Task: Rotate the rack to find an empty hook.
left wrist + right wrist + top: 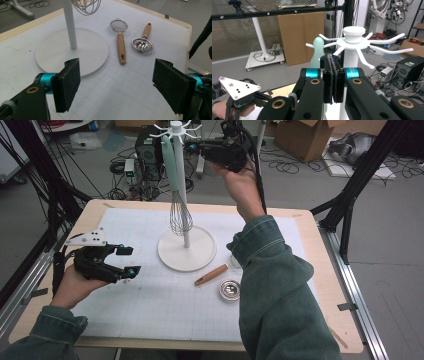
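A white hook stand [186,251] rises mid-table, and a whisk [180,212] with a pale green handle hangs from one of its arms. My right gripper [190,146] is held high beside the stand's top, close to the whisk's handle. In the right gripper view its pads [329,77] press together, with nothing visible between them; the green handle [318,50] and the hook crown [354,37] stand just behind. My left gripper [130,261] hovers low at the table's left, open and empty, with its pads [72,82] wide apart facing the stand's base [57,52].
A small strainer [120,37] with a wooden handle and a steel measuring scoop [142,43] lie right of the base. A white grid mat [150,310] covers the table. Cables, a computer tower [147,147] and boxes are on the floor beyond the far edge.
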